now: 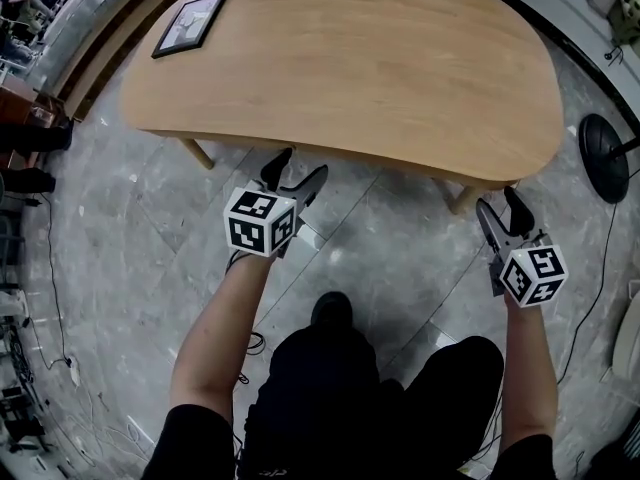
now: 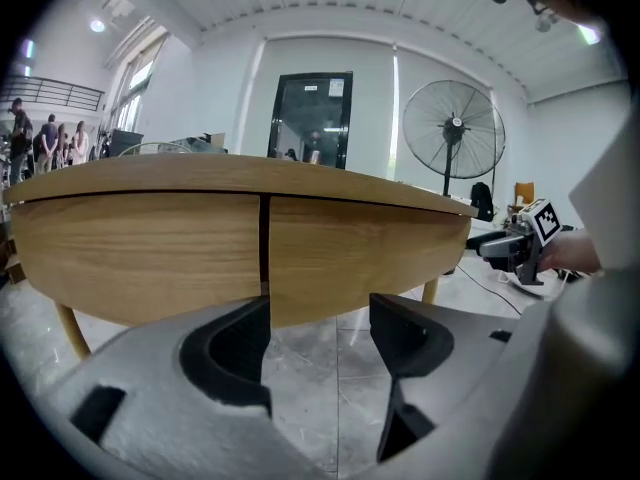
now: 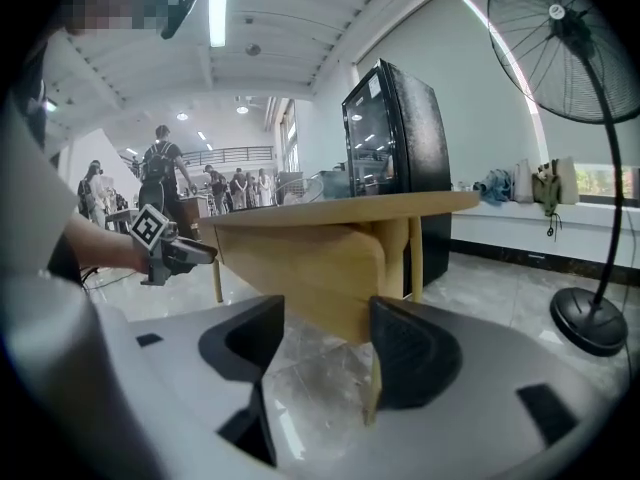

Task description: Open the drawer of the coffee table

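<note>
A light wooden coffee table [image 1: 350, 68] with a rounded top stands in front of me. In the left gripper view its near side shows two curved drawer fronts, the left drawer front [image 2: 140, 253] and the right drawer front [image 2: 360, 258], split by a dark vertical seam [image 2: 265, 243]. My left gripper [image 1: 300, 168] is open just short of the table's near edge, its jaws [image 2: 318, 338] empty and lined up below the seam. My right gripper [image 1: 500, 204] is open by the table's right end, facing the wooden side [image 3: 330, 258] with nothing between its jaws [image 3: 320, 353].
A dark picture frame [image 1: 190, 23] lies on the tabletop's far left. Table legs [image 1: 197, 153] [image 1: 462, 200] stand under the near edge. A standing fan's base [image 1: 605, 158] and cables sit on the floor at right. A black cabinet [image 3: 395, 138] stands behind, and people stand far off.
</note>
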Demonstrator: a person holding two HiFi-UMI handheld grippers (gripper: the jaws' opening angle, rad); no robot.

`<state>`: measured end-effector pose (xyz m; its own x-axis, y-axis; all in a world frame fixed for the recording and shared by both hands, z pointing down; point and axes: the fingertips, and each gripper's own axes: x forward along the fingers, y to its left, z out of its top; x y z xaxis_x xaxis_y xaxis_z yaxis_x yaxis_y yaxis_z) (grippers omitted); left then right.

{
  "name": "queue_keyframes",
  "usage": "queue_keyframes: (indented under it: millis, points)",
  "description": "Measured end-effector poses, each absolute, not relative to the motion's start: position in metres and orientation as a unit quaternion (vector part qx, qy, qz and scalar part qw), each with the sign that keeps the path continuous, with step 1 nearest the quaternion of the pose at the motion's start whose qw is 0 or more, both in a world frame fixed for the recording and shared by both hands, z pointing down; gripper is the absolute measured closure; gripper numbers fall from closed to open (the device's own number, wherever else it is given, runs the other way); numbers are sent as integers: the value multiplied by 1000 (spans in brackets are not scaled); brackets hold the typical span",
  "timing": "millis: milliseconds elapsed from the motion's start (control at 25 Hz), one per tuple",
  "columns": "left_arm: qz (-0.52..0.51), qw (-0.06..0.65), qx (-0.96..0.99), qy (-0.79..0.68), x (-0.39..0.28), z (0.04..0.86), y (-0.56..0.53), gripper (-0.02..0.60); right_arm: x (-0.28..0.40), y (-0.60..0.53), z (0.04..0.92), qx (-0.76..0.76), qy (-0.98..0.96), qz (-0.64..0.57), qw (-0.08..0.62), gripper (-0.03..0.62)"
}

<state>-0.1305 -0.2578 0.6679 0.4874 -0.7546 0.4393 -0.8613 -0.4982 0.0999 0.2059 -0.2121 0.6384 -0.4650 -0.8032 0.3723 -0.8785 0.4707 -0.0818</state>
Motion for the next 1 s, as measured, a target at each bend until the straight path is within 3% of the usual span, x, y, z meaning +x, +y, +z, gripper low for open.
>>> queue_keyframes:
  millis: [200,520,680,920,1000]
  points:
    - [174,145,851,-474,-128,663,-260,265,213,-216,641,508,-839,136,140,301]
    - [184,148,853,-465,-130,660,-265,278,213,-238,640,489,-855,129,117,319]
    - [192,143,857,-456,-130,660,-265,276,214,-242,637,494,-854,112,117,384]
    - [179,146,864,-448,-123,659,-261,267,219,-238,633,502,-849,112,121,408]
    - [190,128,880,-416,-105,658,-253,366,220,-237,630,503,-849,112,115,415]
